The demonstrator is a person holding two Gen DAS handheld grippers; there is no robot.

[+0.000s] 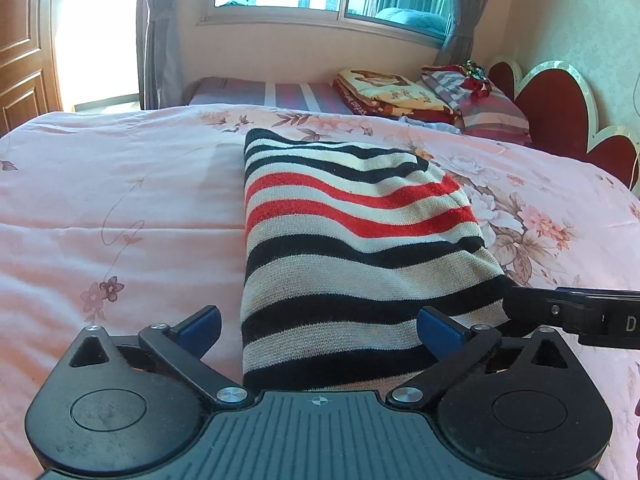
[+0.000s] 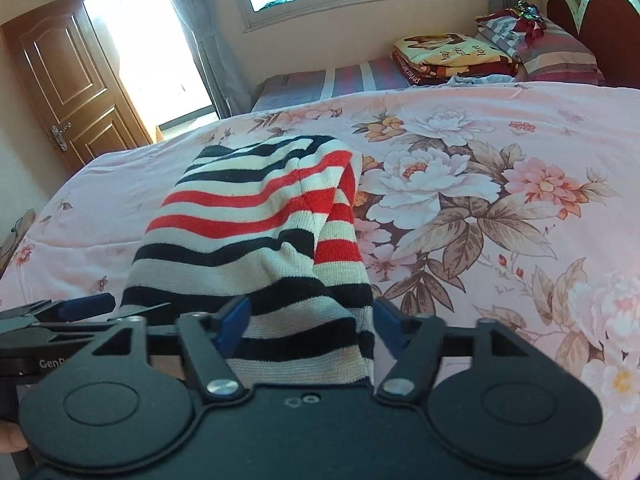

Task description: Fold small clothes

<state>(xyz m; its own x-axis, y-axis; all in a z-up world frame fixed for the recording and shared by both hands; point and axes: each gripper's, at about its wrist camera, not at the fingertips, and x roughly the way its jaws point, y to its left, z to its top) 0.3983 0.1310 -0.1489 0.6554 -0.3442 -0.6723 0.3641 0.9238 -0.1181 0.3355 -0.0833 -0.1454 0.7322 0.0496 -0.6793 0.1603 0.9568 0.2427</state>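
Note:
A knitted sweater (image 1: pixel 352 240) with black, cream and red stripes lies folded into a long narrow bundle on the pink floral quilt (image 1: pixel 120 200). My left gripper (image 1: pixel 318 324) stands wide open over the bundle's near end, its blue pads clear of the cloth on both sides. From the right, one black finger (image 1: pixel 532 306) of the other gripper reaches the sweater's edge. In the right wrist view the sweater (image 2: pixel 248 216) shows a folded sleeve along its right side. My right gripper (image 2: pixel 312 322) is open, with the near end of the cloth lying between its blue pads.
The quilt (image 2: pixel 500 208) spreads wide to either side of the sweater. At the back lie folded blankets (image 1: pixel 384 92), a striped pillow (image 1: pixel 492 116) and a red heart-shaped headboard (image 1: pixel 560 108). A wooden door (image 2: pixel 68 92) stands at the far left, beside a bright doorway.

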